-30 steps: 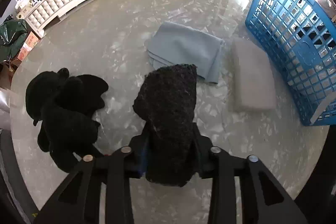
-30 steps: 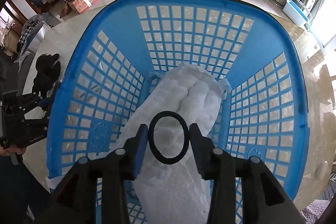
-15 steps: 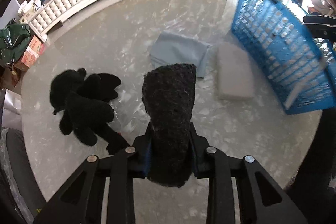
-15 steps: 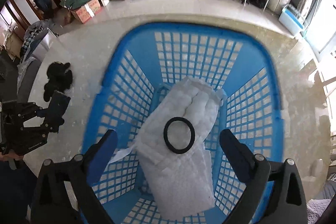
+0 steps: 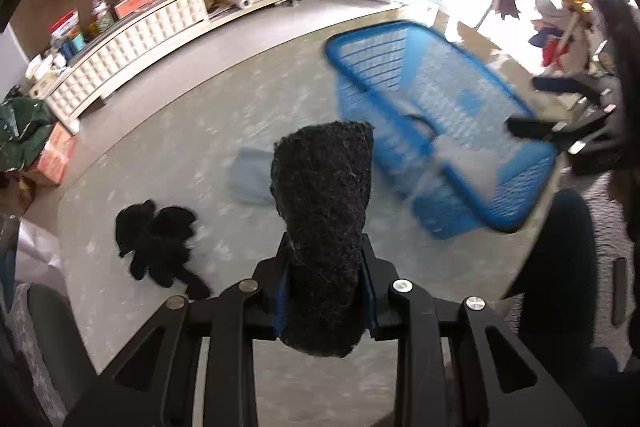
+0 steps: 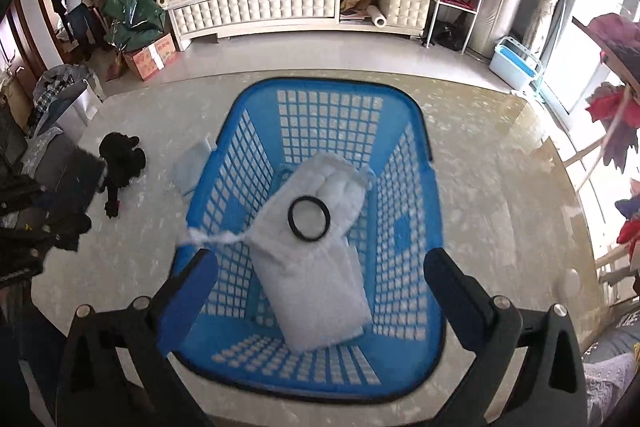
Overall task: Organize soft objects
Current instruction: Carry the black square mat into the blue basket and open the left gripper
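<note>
The left tool (image 5: pixel 325 301) pinches one dark fuzzy cloth (image 5: pixel 324 211). The right tool (image 6: pixel 320 279), its jaws just opened wide and empty, hangs over one blue basket (image 6: pixel 240 143) holding one white pad (image 6: pixel 316 267) and one black ring (image 6: pixel 309 218). One black plush toy (image 5: pixel 156 239) and one grey folded cloth (image 5: pixel 250 177) lie on the surface (image 5: pixel 180 155).

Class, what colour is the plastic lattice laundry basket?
Blue plastic lattice laundry basket; clearest in the right wrist view.

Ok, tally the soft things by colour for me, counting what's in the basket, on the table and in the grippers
Black: 2, the fuzzy black cloth held in the left gripper and the black plush toy.
White: 1, the white padded cloth in the blue basket.
Light blue: 1, the folded light blue cloth.
Total: 4.
</note>
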A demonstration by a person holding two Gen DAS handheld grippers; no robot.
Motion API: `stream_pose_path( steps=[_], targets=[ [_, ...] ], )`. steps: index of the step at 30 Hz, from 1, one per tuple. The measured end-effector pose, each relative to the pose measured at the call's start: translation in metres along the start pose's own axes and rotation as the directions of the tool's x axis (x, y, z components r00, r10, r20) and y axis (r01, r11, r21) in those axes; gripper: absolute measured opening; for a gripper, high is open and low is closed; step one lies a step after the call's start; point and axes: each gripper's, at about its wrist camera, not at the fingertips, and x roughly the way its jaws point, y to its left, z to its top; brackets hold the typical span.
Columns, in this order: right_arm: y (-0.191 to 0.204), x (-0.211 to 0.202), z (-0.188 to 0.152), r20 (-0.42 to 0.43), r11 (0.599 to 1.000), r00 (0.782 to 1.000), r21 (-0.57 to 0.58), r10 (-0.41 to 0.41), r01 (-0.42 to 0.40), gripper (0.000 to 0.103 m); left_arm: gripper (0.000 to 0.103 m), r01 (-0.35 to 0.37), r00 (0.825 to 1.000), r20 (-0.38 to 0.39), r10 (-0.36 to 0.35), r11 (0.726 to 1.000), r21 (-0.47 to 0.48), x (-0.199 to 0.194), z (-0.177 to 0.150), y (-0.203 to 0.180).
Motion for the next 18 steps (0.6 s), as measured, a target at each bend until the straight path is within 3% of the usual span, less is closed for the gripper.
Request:
stream_pose_path(
  steps=[11,18],
  targets=[
    [-0.022,-0.01,-0.025,0.015,0.999,1.0,0.035,0.017,-0.018,0.103,0.026,0.06,0.998,0.011,-0.061,0.996,0.065,-0.009,0.032,-0.068],
    [-0.036,-0.009,-0.035,0.023,0.999,0.999,0.046,0.028,-0.029,0.103,0.026,0.09,0.996,-0.017,-0.088,0.991,0.104,0.016,0.06,-0.105]
  ],
)
